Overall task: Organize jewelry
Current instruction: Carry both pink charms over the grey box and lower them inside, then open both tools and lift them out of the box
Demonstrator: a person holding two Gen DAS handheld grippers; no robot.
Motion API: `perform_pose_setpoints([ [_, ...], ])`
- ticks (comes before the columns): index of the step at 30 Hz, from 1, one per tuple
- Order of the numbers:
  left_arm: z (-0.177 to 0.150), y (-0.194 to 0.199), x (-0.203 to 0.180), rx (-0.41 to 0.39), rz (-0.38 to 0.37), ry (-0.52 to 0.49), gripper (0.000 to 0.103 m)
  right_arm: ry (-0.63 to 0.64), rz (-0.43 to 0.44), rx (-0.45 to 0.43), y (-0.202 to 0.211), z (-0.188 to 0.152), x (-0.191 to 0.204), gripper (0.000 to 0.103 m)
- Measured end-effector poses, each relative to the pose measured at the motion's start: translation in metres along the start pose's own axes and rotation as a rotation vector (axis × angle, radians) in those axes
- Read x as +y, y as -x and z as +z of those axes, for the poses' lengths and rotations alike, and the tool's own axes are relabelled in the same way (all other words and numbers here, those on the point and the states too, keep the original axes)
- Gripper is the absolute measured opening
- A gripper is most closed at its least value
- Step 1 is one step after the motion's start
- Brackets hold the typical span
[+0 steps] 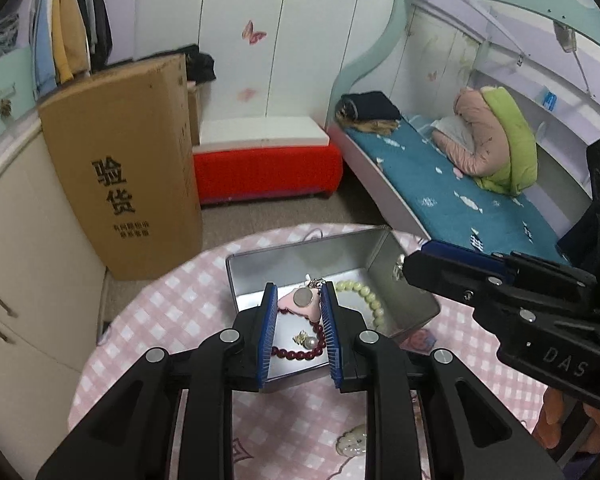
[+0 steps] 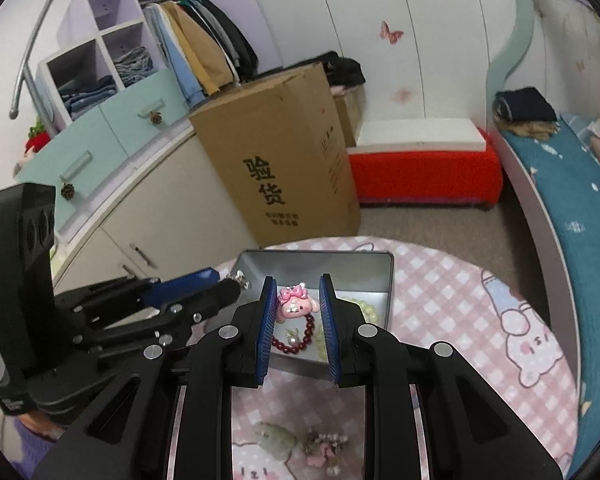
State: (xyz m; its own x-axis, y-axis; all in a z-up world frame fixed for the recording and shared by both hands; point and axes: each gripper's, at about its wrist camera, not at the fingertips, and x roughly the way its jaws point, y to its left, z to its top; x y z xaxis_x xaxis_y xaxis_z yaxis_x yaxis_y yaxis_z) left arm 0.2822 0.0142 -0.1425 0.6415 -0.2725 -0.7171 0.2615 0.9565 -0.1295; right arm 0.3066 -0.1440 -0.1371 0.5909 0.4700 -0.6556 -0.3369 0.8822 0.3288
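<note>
An open metal tin [image 1: 300, 250] [image 2: 316, 268] sits on the round pink-checked table [image 1: 172, 304] [image 2: 440, 300]. It holds a dark red bead bracelet [image 1: 296, 354] [image 2: 296, 345], a pale green bead bracelet [image 1: 366, 294] [image 2: 366, 307] and a small pearl piece [image 1: 309, 342]. My left gripper [image 1: 298, 292] [image 2: 238, 280] hangs over the tin, shut on a pink charm [image 1: 290, 307] whose back, with a round metal disc, faces the camera. My right gripper [image 2: 298, 282] [image 1: 403, 270] is shut on a matching pink charm [image 2: 296, 304] with a bow.
A jade-like pendant [image 2: 276, 440] and a flowery hair ornament [image 2: 326, 442] lie on the cloth near me. Beyond the table stand a tall cardboard box [image 1: 128, 168], a red bench [image 1: 266, 170], cream cabinets [image 1: 24, 260] and a bed [image 1: 452, 200].
</note>
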Motion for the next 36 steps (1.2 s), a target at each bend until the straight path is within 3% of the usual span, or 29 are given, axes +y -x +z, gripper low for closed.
perform_pose_setpoints([
  [11,-0.007,-0.017,0.006,0.025,0.012,0.016,0.021,-0.029,-0.001,0.064,-0.032,-0.010,-0.010,0.022],
  [25,-0.008,-0.012,0.007,0.022,0.005,0.031,0.022,-0.040,0.005,0.078,-0.035,-0.017,-0.006,0.024],
  [26,-0.008,-0.010,0.006,0.019,0.005,0.030,0.023,-0.042,0.008,0.075,-0.033,-0.018,-0.006,0.024],
  [29,-0.009,-0.001,0.007,-0.010,0.018,0.040,0.043,-0.041,0.010,0.067,-0.027,-0.020,-0.004,0.024],
  [33,-0.007,0.014,0.007,-0.043,0.013,0.055,0.045,-0.039,0.008,0.045,-0.011,-0.020,-0.003,0.024],
  [36,-0.008,0.028,0.004,-0.070,0.013,0.057,0.045,-0.031,-0.015,0.009,0.006,-0.020,0.000,0.043],
])
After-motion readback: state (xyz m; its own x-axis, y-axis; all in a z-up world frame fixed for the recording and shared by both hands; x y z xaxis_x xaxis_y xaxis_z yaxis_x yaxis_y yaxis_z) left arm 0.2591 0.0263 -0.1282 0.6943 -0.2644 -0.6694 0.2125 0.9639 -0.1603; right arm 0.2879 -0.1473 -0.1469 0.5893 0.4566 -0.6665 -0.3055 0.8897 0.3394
